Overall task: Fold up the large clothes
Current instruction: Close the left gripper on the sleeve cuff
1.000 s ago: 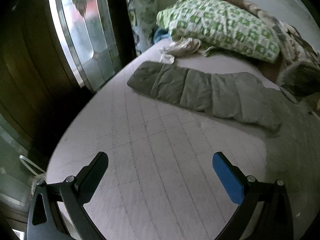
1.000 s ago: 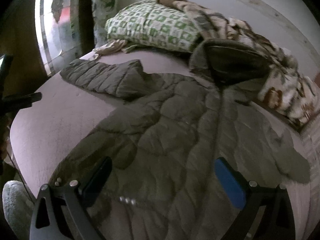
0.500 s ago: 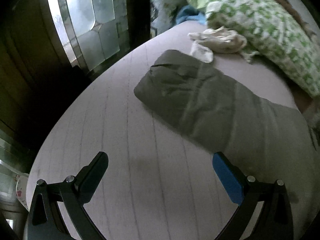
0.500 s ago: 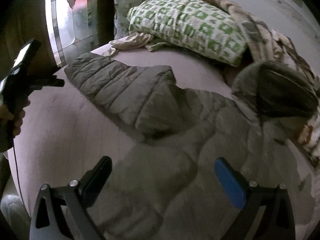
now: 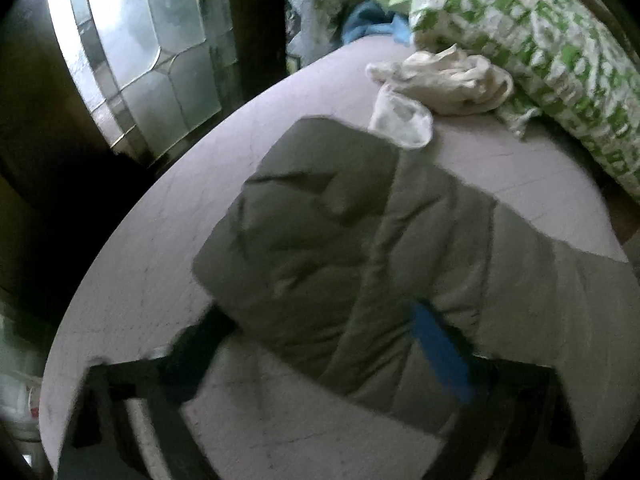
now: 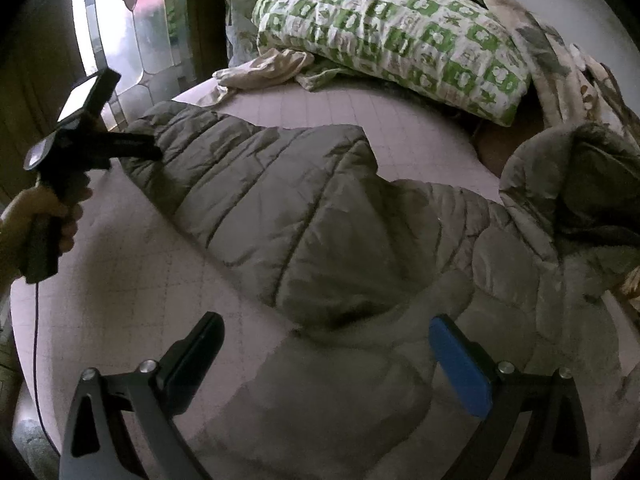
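Beside the jacket sleeve (image 5: 340,240) lies cream cloth (image 5: 440,80).

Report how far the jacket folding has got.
Done: little; the grey puffer jacket still lies spread on the bed, hood up by the green pillow. In hand: the left gripper is closing its jaws around the sleeve end; the right gripper hovers open. Left: every fold.

Pale quilted bed (image 6: 132,280), olive puffer jacket (image 6: 280,220) spread flat, green-white pillow (image 6: 392,36) + cream cloth (image 5: 444,80) at far end
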### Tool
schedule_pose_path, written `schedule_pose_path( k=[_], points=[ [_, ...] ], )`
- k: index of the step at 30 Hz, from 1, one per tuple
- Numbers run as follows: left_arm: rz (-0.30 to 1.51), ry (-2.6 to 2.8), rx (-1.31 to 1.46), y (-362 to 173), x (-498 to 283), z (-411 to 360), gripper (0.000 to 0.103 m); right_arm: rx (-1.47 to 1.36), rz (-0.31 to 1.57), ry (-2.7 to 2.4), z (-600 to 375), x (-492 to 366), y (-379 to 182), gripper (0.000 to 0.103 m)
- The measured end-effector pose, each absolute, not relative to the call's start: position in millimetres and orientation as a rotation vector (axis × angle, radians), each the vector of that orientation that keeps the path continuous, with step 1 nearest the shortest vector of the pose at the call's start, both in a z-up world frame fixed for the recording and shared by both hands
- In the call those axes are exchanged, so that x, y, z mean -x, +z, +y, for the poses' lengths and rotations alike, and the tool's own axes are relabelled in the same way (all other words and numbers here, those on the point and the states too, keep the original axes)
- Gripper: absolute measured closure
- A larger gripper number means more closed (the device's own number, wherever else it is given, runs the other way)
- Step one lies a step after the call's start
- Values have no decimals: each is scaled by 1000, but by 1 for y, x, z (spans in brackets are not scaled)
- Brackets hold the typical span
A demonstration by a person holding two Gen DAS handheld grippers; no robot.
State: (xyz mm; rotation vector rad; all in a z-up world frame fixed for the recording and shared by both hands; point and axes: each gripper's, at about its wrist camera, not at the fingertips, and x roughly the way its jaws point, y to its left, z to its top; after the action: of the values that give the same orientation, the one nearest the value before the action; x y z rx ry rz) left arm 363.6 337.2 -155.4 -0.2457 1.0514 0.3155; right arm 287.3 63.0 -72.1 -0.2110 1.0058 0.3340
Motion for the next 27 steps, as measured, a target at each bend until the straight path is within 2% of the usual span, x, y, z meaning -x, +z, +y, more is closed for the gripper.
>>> schedule_pose_path(
  k=[1, 2, 5, 7, 17, 27],
  points=[
    [1042, 319, 254, -154, -365, 336, 42, 206, 1005, 328, 59, -286, -71, 0],
    [1034, 318, 270, -152, -364, 336, 63, 199, 1004, 321, 55, -285, -70, 0],
    [1019, 304, 310, -145, -362, 337, 81, 174, 1004, 293, 37, -282, -67, 0],
    [989, 302, 292, -136, -357, 333, 86, 170, 1004, 274, 26, -281, -66, 0],
    [832, 176, 115, -49, -328, 272, 88, 115, 1035, 154, -41, -274, -72, 0],
    [670, -101, -36, 51, -290, 133, 88, 34, 1053, -2, -147, -243, -71, 0]
  ],
)
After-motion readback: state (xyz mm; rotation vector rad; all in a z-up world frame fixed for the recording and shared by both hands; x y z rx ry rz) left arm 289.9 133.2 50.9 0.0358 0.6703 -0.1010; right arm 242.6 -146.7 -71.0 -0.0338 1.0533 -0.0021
